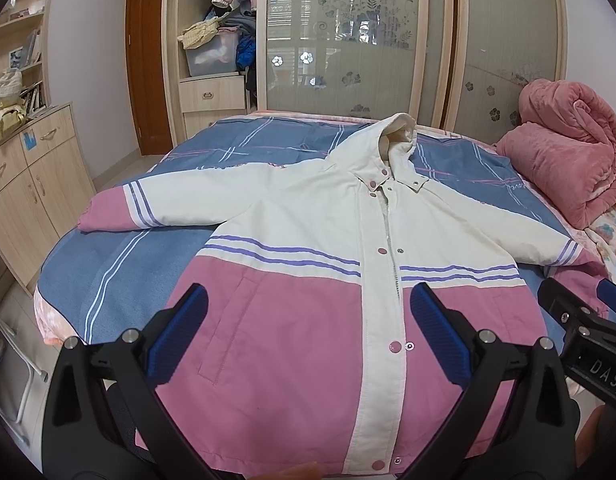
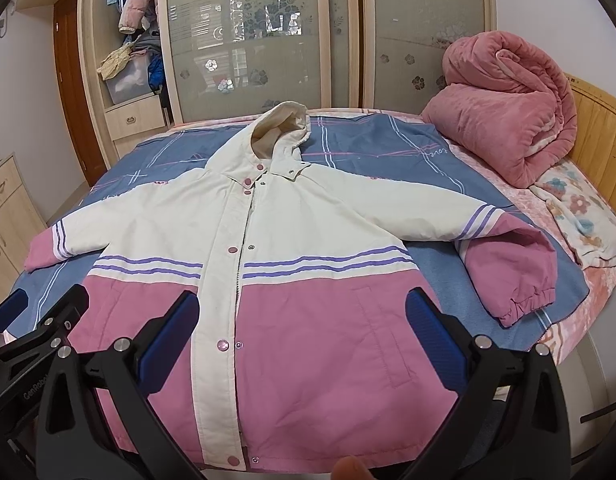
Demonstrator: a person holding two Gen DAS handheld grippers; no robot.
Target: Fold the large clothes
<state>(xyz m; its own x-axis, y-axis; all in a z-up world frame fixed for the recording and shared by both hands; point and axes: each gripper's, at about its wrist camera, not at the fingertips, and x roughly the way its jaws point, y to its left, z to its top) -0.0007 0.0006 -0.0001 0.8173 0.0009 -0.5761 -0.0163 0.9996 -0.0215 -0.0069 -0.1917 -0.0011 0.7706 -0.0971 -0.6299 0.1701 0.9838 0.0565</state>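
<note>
Left gripper (image 1: 308,312): fingers spread wide, nothing between the blue pads (image 1: 432,326), hovering over the pink lower half of the jacket, left of its snap placket. Right gripper (image 2: 301,316): also spread wide and empty, hovering over the pink lower half on the other side of the placket. Each shows at the edge of the other's view, so the two sit side by side near the hem. A fingertip (image 2: 354,468) shows at the bottom of the right wrist view.

Hooded jacket (image 1: 308,216): flat on the bed, front up, just ahead of and below both grippers. Cream top, pink bottom, purple stripes across the chest. Hood (image 2: 285,120) points away from the grippers. Front partly unsnapped, zipper showing. Left sleeve (image 1: 119,208) stretches straight out to the left; right sleeve (image 2: 508,264) goes out right, then bends back toward the grippers, cuff near the bed edge.

Bed (image 1: 119,260): blue striped cover under the jacket.

Containers: clear plastic bin (image 1: 211,54) on an open wardrobe shelf, far ahead-left, cloth inside and a yellowish garment draped over it. Contents otherwise too small to tell.

Surroundings: rolled pink blanket (image 2: 504,108) far ahead-right, on the bed, well apart from the jacket. Floral pillow (image 2: 584,220) right of it. Frosted sliding wardrobe doors (image 2: 420,32) straight ahead behind the bed. Wooden cabinet (image 1: 31,184) to the left.
</note>
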